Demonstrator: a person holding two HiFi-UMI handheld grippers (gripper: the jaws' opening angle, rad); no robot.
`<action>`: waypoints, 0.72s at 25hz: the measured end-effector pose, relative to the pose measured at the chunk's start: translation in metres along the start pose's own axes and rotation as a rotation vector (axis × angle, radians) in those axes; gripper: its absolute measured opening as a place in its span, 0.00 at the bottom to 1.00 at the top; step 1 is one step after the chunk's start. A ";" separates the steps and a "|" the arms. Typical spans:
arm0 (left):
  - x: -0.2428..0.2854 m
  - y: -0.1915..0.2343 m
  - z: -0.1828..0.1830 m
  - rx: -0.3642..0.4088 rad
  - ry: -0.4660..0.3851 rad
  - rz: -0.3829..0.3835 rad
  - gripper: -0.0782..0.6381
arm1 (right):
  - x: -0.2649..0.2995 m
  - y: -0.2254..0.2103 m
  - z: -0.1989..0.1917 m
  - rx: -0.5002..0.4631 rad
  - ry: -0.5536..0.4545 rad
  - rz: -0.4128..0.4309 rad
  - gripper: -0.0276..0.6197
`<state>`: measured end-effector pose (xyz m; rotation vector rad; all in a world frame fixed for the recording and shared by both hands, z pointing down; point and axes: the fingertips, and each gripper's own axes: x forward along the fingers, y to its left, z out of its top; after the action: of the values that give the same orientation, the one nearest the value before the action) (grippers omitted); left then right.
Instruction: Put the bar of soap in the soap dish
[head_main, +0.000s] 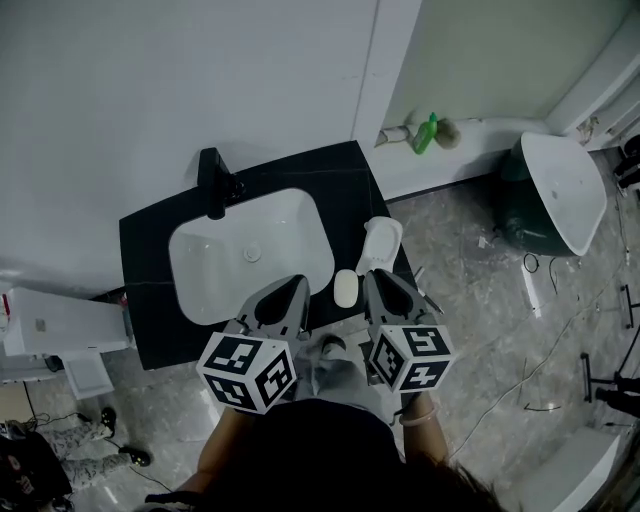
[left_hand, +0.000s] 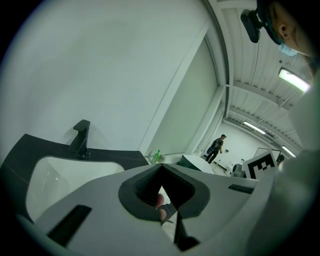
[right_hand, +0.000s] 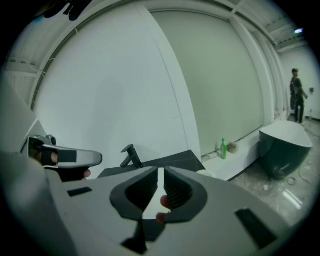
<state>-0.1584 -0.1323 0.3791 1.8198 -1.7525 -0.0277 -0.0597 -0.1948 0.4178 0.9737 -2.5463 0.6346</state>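
The soap (head_main: 345, 288), a white oval bar, lies on the black counter (head_main: 150, 250) right of the basin (head_main: 215, 262), just near of the dish (head_main: 380, 243). It looks stiff, light and probably slick, so grip its long sides. Left gripper (head_main: 298, 284) and right gripper (head_main: 372, 280) flank it, jaws together, empty. No legible writing.

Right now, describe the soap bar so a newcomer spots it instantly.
Start at the black vanity counter with the white basin sunk into it. On the dark strip right of the basin, near the counter's front edge, lies the bar of soap. It is a small, solid white rounded slab, unlike the larger hollow soap dish just behind and to its right.
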 end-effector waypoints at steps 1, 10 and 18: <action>0.003 0.005 0.001 -0.002 0.008 -0.004 0.10 | 0.005 -0.002 -0.003 0.010 0.010 -0.009 0.08; 0.030 0.046 -0.010 -0.031 0.105 -0.008 0.10 | 0.051 -0.019 -0.054 0.025 0.152 -0.078 0.18; 0.043 0.074 -0.033 -0.051 0.199 0.001 0.10 | 0.078 -0.024 -0.109 0.027 0.305 -0.101 0.33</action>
<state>-0.2055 -0.1536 0.4545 1.7222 -1.5991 0.1049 -0.0822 -0.1964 0.5524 0.9285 -2.2140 0.7288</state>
